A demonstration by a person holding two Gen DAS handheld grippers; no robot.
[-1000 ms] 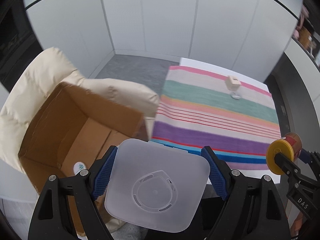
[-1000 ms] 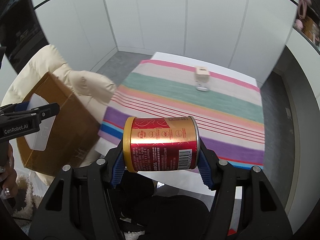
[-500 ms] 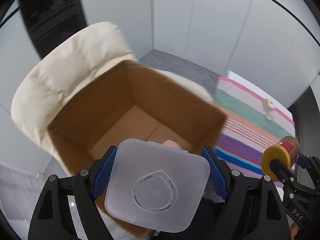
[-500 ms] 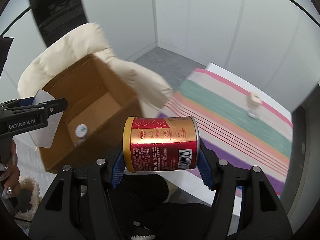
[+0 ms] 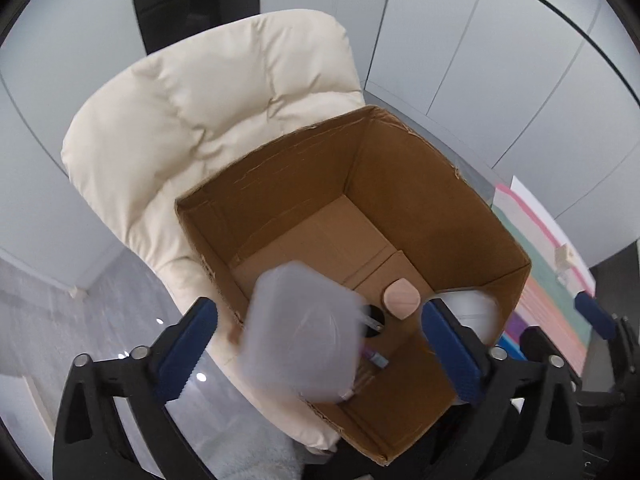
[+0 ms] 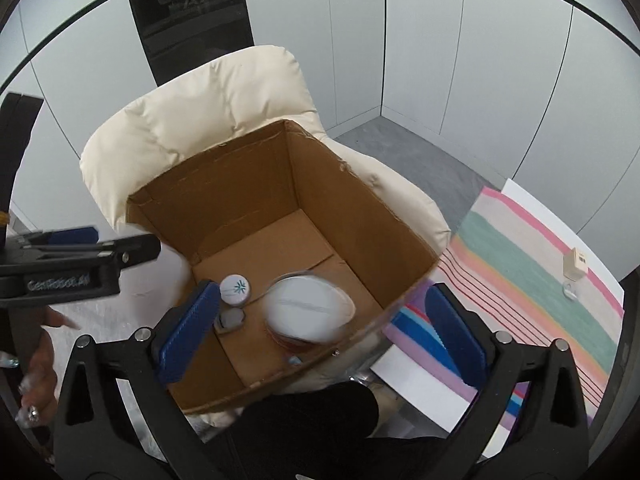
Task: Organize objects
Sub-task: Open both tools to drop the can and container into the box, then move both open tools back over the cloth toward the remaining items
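An open cardboard box (image 5: 400, 184) (image 6: 320, 184) stands on a cream padded chair. My left gripper (image 5: 320, 340) hovers over it with its jaws opening. A translucent white square container (image 5: 300, 336), blurred and tilted, is loose between the pads and touches neither. My right gripper (image 6: 322, 336) is above the same box, jaws opening too. The red can (image 6: 310, 308), blurred with its pale end up, has left the pads and hangs inside the box. The left gripper (image 6: 80, 256) also shows at the left of the right wrist view.
On the box floor lie a white round cap (image 6: 235, 289), a small grey piece (image 6: 229, 320) and a pink piece (image 5: 401, 298). The cream chair (image 5: 208, 112) wraps the box. To the right is a striped tablecloth (image 6: 540, 280) with a small beige box (image 6: 576, 263).
Both grippers swung from the striped table to above the cardboard box. Their jaws spread wide, and the container and the red can came free and drop toward the box.
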